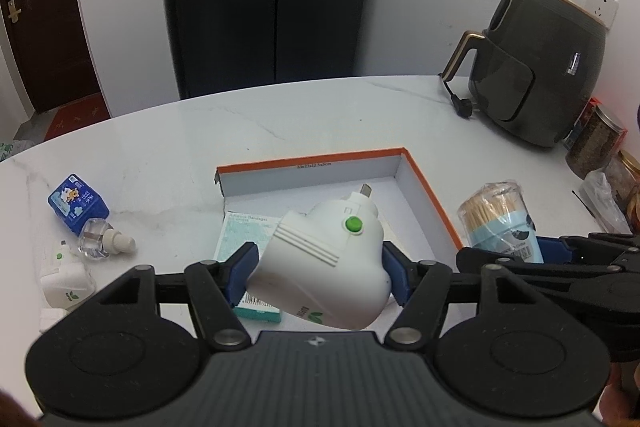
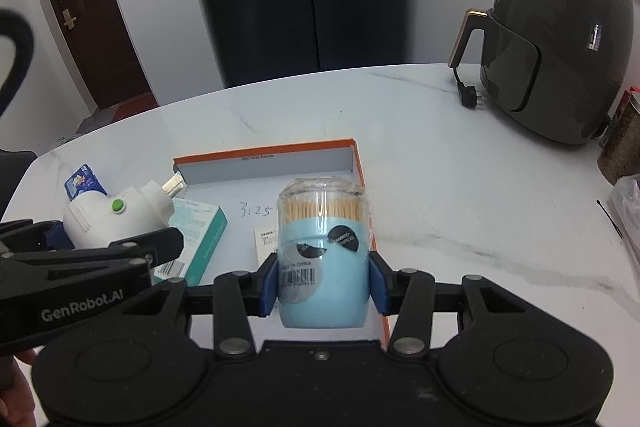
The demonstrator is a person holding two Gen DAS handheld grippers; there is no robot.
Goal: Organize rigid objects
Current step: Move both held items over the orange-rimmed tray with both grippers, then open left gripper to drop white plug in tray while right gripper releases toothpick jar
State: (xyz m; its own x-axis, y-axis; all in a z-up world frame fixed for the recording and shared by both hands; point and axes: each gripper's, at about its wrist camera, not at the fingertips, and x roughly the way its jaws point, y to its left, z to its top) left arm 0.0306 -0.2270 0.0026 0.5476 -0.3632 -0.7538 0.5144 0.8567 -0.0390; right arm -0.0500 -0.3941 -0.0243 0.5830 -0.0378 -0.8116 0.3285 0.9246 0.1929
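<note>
Above the orange-rimmed box (image 2: 362, 163), the left gripper (image 1: 318, 269) is clamping a white plug-in device (image 1: 320, 267) while the right gripper (image 2: 322, 285) is gripping a toothpick jar (image 2: 323, 259).

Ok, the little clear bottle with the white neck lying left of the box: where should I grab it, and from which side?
Grip the clear bottle across its squat glass body, coming from above. It lies on its side on the table, white neck pointing right, so the body is the widest, firmest part. The neck is narrow and may slip. Mind the blue carton and white plug-in unit close by. Both grippers are full now.
</note>
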